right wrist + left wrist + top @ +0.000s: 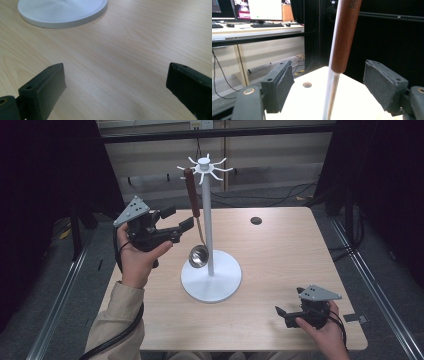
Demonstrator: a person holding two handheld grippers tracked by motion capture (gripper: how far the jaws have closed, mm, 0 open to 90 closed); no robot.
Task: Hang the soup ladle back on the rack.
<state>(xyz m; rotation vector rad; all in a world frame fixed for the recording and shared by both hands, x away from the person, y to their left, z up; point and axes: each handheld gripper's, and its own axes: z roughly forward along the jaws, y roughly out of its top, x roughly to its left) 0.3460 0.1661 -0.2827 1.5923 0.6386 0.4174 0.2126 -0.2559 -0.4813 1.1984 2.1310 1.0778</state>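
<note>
A white utensil stand [210, 279] with a ring of hooks on top stands mid-table. From one hook hangs a ladle: brown wooden handle [191, 195], steel bowl [198, 256] low beside the pole. My left gripper [180, 217] is held up at the left of the stand and is open. In the left gripper view the handle [344, 37] hangs between the two jaws, clear of both pads. My right gripper [281, 316] rests low near the table's front right, open with nothing between its jaws [116, 87]. The stand's round base [62, 12] lies ahead of it.
The light wooden table [280, 255] has a small dark cable hole [256, 220] at the back. Dark curtains and metal floor rails flank both sides. Cables lie on the floor behind the table.
</note>
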